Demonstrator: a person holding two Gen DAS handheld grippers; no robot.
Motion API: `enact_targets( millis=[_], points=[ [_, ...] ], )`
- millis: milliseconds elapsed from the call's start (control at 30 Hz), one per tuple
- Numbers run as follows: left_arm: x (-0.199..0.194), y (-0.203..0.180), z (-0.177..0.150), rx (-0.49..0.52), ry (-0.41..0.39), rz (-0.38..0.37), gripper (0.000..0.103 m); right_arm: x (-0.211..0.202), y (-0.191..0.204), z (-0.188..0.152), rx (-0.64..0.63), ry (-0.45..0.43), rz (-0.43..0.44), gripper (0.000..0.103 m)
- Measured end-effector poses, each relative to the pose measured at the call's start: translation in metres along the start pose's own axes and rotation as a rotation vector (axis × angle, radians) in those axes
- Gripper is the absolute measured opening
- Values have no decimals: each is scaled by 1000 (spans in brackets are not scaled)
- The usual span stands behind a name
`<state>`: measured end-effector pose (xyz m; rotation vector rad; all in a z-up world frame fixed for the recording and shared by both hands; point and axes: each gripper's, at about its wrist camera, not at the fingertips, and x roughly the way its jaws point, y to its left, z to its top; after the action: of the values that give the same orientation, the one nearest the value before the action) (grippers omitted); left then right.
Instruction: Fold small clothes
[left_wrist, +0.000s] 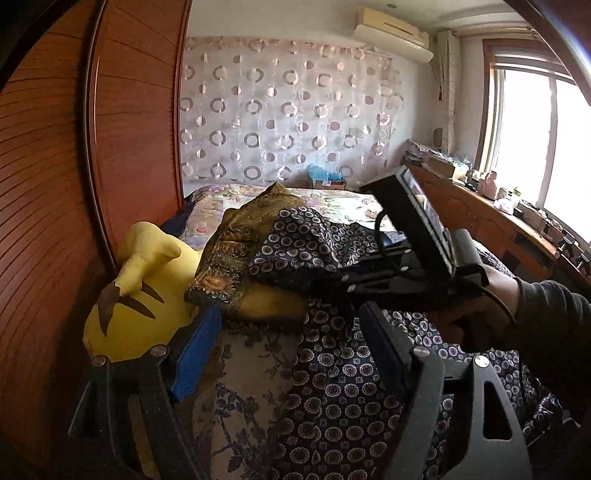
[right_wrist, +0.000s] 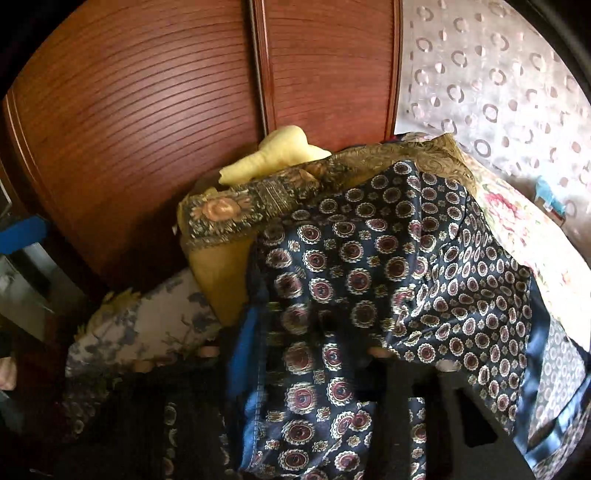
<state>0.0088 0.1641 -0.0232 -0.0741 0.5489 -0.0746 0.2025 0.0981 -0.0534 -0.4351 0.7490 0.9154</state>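
A home bedroom: bed (left_wrist: 332, 201) with floral bedspread, reddish slatted wardrobe doors (left_wrist: 136, 110), ring-patterned curtain (left_wrist: 280, 107) behind, wall air conditioner (left_wrist: 391, 33) up top, bright window (left_wrist: 535, 136) over a cluttered wooden sideboard (left_wrist: 480, 210), yellow plush toy (left_wrist: 140, 306) alongside.

Left claw (left_wrist: 291, 350) gapes wide; right claw (left_wrist: 332, 275) is clamped closed.

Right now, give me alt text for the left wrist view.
The open left tongs hover over a navy patterned cloth while the right tongs lift a fold of it. A yellow plush toy lies by a wooden wardrobe.
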Motion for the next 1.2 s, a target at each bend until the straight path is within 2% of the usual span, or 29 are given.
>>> enact_targets(
  millis=[100, 167, 300, 333, 433, 500, 533, 567, 600, 667, 1000, 1200],
  points=[
    [2, -2, -1, -1, 2, -6, 78, -4, -3, 2, 5, -34, 8, 5],
    [4, -4, -1, 0, 4, -11, 78, -18, -7, 3, 39, -82, 15, 5],
    [7, -7, -1, 12, 7, -18, 78, -44, -34, 1, 183, -209, 14, 5],
    [7, -8, -1, 14, 7, -21, 78, -49, -44, -1, 223, -228, -14, 5],
    [11, -12, 0, 22, 11, -23, 78, -55, -61, -14, 284, -228, -100, 8],
    [15, -18, 0, 34, 18, -21, 78, -55, -68, -24, 287, -177, -159, 25],
    [16, -20, 1, 39, 20, -21, 78, -54, -70, -27, 287, -172, -180, 29],
    [19, -23, 1, 43, 22, -23, 78, -56, -72, -30, 287, -173, -188, 38],
    [20, -24, 1, 44, 24, -27, 78, -57, -74, -33, 287, -173, -189, 44],
    [25, -28, 2, 47, 30, -36, 78, -58, -78, -39, 285, -162, -201, 47],
    [41, -50, 1, 66, 58, -74, 78, -118, -78, -73, 282, -192, -241, 48],
    [51, -68, 3, 76, 74, -100, 78, -159, -74, -111, 310, -210, -274, 48]
  ],
)
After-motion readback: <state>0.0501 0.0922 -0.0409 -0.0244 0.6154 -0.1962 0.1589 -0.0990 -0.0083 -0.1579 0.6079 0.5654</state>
